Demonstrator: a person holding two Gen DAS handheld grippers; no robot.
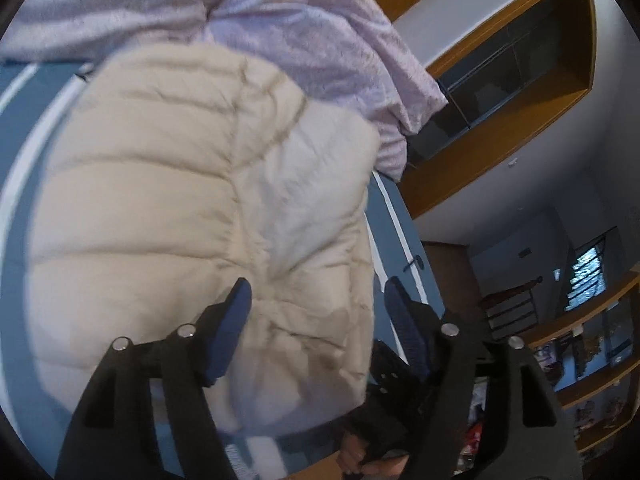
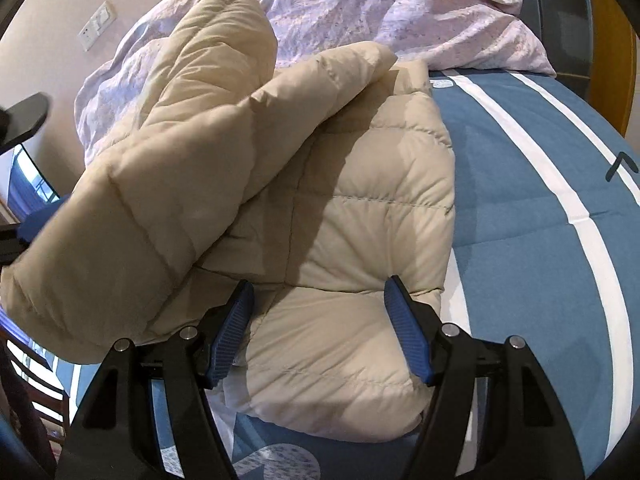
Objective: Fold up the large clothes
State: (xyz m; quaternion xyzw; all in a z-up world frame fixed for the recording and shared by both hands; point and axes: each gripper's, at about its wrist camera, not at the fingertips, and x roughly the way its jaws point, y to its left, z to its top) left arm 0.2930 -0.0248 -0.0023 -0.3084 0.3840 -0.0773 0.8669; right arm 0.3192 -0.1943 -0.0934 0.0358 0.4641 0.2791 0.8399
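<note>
**Beige puffer jacket on the bed, both tools open above it**

The bed (image 2: 520,208) carries a blue cover with white stripes, seen at the right of the right wrist view and at the left edge of the left wrist view. A crumpled lilac duvet (image 2: 400,8) fills the top of both frames. In the left wrist view, wooden shelving (image 1: 500,92) with dark glass panels runs along a white wall at the upper right, a barred window (image 1: 586,276) shows at the right, and cluttered shelves sit at the lower right. A wall socket plate (image 2: 96,26) is at the upper left of the right wrist view.

The left wrist view is blurred, so stitching and edges are soft. At its bottom centre a hand (image 1: 360,460) in a dark sleeve is only partly visible. The shelf contents are too small to make out.

The jacket (image 2: 328,216) is quilted, puffy and matte beige, lying in the middle of the bed; a padded sleeve (image 2: 168,184) is folded diagonally across its body toward the lower left.

The left tool (image 1: 318,292) has its ribbed blue pads spread apart over the jacket's edge, holding nothing. The right tool (image 2: 318,288) is likewise open, its pads either side of the jacket's lower panel without pressing on it.
</note>
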